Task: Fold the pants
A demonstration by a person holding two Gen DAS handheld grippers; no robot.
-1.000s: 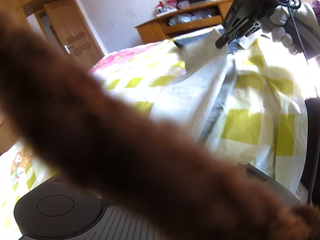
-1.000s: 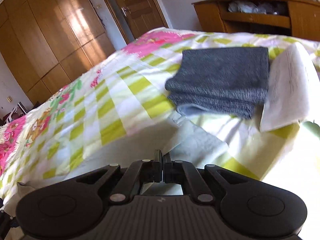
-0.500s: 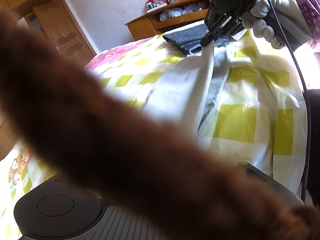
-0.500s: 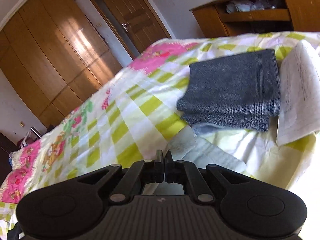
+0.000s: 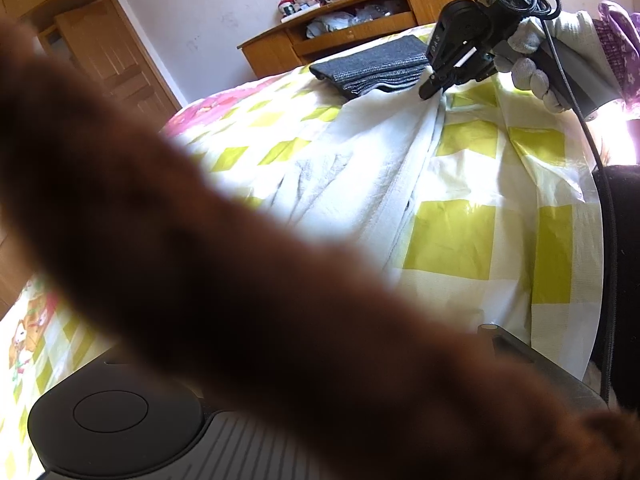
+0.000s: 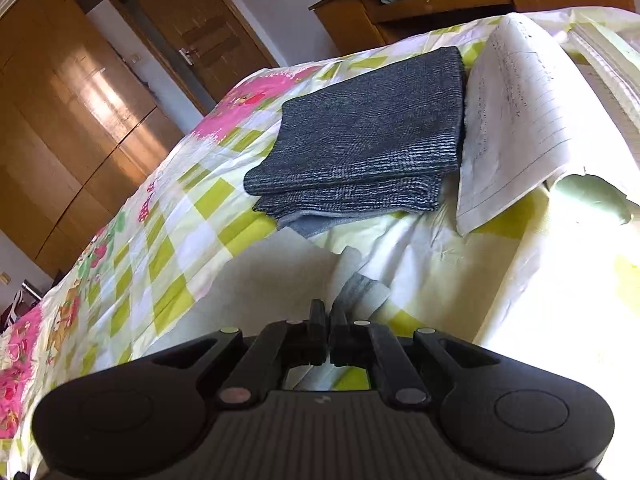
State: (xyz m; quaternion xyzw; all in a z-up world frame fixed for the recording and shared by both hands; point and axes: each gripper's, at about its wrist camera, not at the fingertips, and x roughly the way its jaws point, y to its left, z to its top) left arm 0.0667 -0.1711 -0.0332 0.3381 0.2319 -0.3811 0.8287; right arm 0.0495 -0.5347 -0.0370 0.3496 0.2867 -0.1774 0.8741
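While the wide bed with its yellow-green checked and pink flowered sheet (image 6: 132, 264) fills most of both views, a tall wooden wardrobe (image 6: 60, 128) stands behind it, and a low wooden cabinet (image 5: 360, 12) is beyond its far end. A long pair of white cotton pants (image 5: 360, 176) lies stretched on the bed, and one end of it gathers in pleats up to the tips of the right hand-held gripper (image 6: 327, 312). A blurred brown fuzzy thing (image 5: 240, 280) crosses the left wrist view very close to the lens; what it is I cannot tell. A folded dark grey knitted garment (image 6: 360, 136) lies flat on the sheet, near the gathered end of the pants, and a lined white paper sheet (image 6: 512, 112) lies just beside it. The left hand-held gripper (image 5: 240, 440) shows only its black body, its fingers are hidden, so I cannot tell its state. The jaws of the right one have just been opening, but only a narrow gap is seen and the cloth looks pinched there. A hand in a grey knitted glove (image 5: 532, 72) holds this gripper
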